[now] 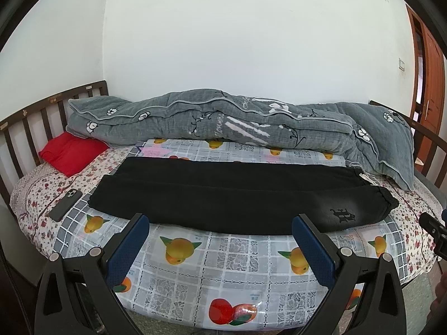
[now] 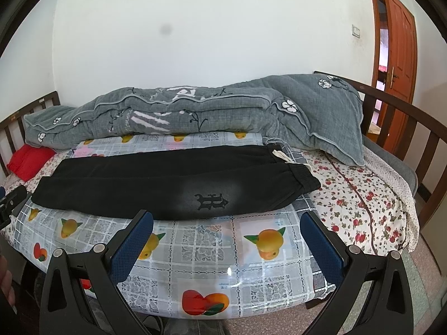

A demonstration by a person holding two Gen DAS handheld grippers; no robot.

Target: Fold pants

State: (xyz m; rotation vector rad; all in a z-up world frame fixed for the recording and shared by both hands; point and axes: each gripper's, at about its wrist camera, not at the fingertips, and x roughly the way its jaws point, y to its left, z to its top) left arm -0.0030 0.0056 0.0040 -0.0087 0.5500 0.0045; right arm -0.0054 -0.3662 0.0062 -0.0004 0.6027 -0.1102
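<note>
Black pants (image 1: 229,192) lie flat on the fruit-print plastic sheet (image 1: 223,259) on the bed, one leg folded over the other, leg ends at the left, elastic waistband with a white drawstring at the right. A black emblem (image 2: 211,201) shows near the waist. My left gripper (image 1: 220,223) is open and empty, just short of the pants' near edge. My right gripper (image 2: 226,220) is open and empty, in front of the waist end of the pants (image 2: 173,184). The plastic sheet (image 2: 206,254) lies under both.
A grey quilt (image 1: 223,122) is bunched along the wall behind the pants. A red pillow (image 1: 71,153) and a black phone (image 1: 65,205) lie at the left. Wooden bed rails (image 2: 405,128) stand at both ends. A brown door (image 2: 399,53) is at the right.
</note>
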